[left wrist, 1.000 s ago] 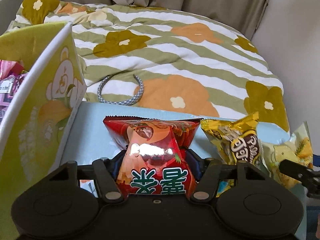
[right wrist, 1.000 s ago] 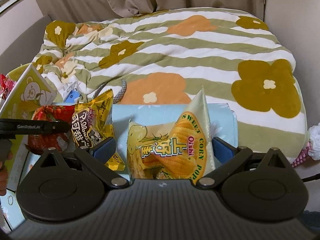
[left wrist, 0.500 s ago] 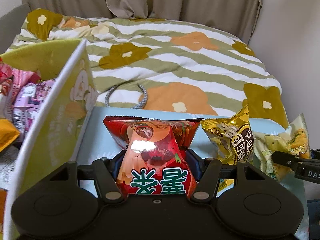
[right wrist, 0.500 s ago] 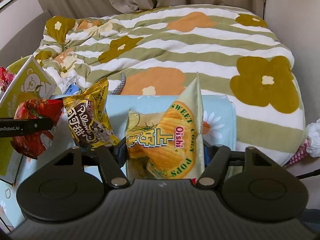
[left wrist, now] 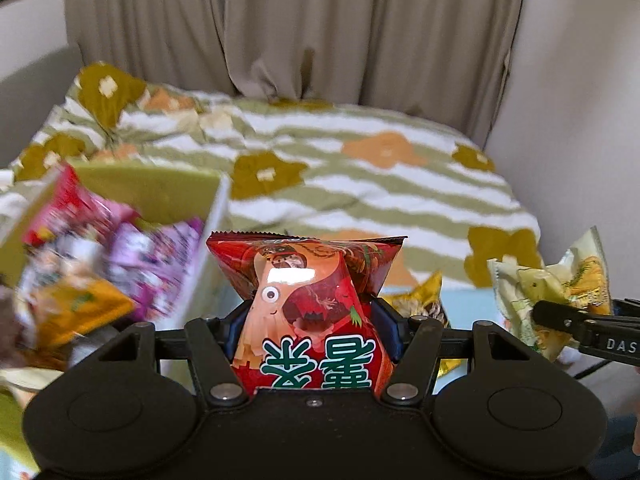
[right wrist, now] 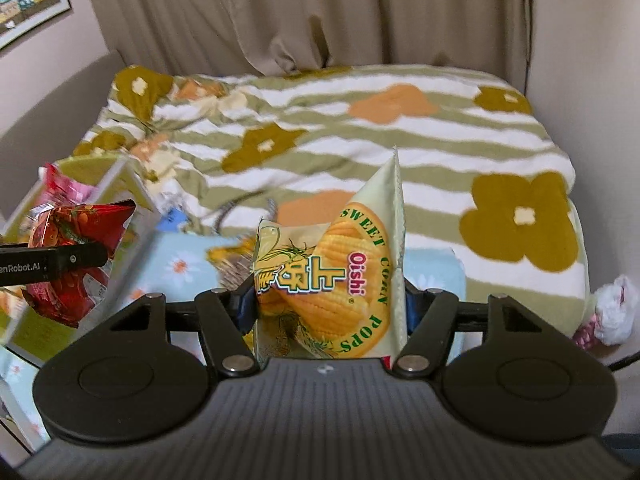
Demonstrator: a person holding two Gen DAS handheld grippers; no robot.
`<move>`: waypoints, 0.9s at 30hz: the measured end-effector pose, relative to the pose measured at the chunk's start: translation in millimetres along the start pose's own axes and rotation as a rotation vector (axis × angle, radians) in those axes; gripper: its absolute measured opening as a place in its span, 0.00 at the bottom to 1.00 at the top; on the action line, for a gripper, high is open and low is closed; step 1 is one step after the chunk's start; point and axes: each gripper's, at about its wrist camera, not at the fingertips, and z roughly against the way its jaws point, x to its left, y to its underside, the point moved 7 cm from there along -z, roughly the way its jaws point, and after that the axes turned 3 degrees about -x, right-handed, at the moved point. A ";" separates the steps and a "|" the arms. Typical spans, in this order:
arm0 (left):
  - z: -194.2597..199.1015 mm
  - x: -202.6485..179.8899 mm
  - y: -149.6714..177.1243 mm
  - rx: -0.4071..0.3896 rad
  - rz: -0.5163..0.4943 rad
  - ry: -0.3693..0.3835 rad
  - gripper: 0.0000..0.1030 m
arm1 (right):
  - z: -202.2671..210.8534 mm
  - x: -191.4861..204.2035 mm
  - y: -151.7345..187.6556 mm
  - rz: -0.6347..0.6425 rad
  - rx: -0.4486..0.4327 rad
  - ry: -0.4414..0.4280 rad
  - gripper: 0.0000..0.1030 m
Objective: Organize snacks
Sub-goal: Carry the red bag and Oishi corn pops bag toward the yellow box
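Observation:
My left gripper [left wrist: 312,326] is shut on a red snack bag [left wrist: 308,276], held upright in the air just right of the yellow-green box [left wrist: 160,196]. My right gripper [right wrist: 326,306] is shut on a pale yellow sweet corn pops bag [right wrist: 344,268], also lifted. In the left wrist view the corn bag [left wrist: 548,280] hangs at the right in the other gripper's finger [left wrist: 576,320]. In the right wrist view the red bag [right wrist: 76,232] hangs at the left. A gold and brown snack bag [left wrist: 420,300] lies on the light blue daisy surface [right wrist: 176,260] between them.
The box holds several blurred pink, purple and orange snack packs [left wrist: 152,264]. Beyond it lies a bed with a green-striped floral blanket [right wrist: 360,140], beige curtains behind it and a wall on the right. A braided cord [right wrist: 228,212] lies at the blanket's near edge.
Both grippers have risen with their bags. The right jaws went from wide apart to shut on the corn pops bag. The box's inside has come into the left wrist view.

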 end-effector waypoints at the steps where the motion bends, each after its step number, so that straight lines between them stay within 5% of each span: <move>1: 8.6 4.8 -5.1 -0.015 -0.002 -0.007 0.64 | 4.6 8.9 -6.4 0.004 -0.013 -0.013 0.78; 9: 66.4 72.8 -44.4 -0.122 0.007 -0.058 0.64 | 20.9 97.8 -52.5 0.028 -0.094 -0.123 0.78; 17: 79.9 160.0 -78.9 -0.157 0.022 -0.063 0.64 | 14.3 194.5 -85.4 0.034 -0.143 -0.168 0.78; 27: 34.9 240.6 -99.3 -0.052 0.026 0.029 0.65 | -25.7 284.5 -105.3 -0.001 -0.131 -0.137 0.78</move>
